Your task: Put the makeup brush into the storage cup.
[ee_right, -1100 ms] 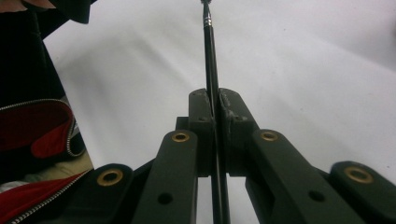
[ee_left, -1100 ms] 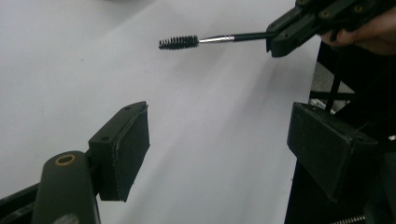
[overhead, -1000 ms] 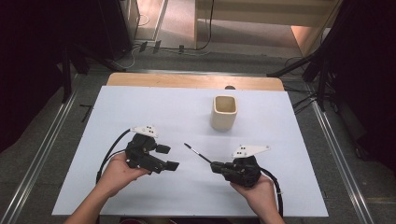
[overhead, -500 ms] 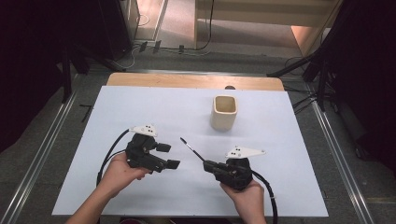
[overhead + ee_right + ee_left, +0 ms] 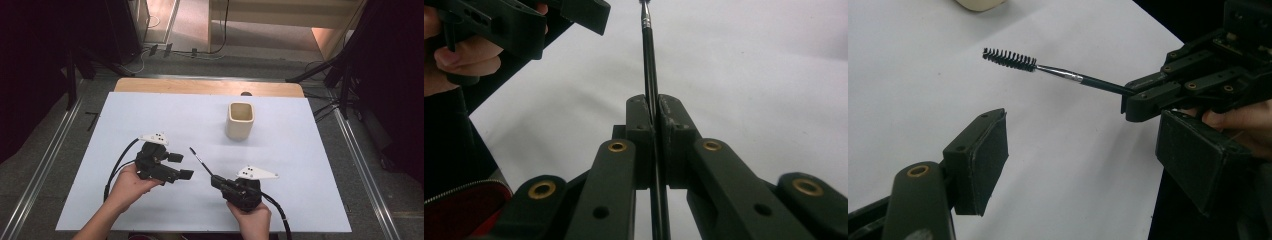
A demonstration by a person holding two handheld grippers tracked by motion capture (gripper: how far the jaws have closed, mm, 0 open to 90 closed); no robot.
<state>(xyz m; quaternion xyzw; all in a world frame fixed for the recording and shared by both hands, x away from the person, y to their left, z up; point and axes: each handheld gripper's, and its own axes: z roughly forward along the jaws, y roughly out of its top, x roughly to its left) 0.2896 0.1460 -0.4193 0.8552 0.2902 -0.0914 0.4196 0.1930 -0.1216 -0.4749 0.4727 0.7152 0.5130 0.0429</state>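
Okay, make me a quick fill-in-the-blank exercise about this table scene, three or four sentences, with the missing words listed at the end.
1. The right gripper is shut on a thin black ____ with a bristled tip.
2. The left gripper's jaws stand ____ with nothing between them.
3. The cream cup stands ____ on the white table.
4. The brush bristles point toward the ____.

Missing words: brush; open; upright; cup

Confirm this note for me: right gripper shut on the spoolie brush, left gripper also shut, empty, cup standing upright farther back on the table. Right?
One slip: the left gripper is open, not shut; the left gripper view shows its jaws wide apart and empty. The rest holds: the right gripper is shut on the spoolie brush, and the cup stands upright farther back.
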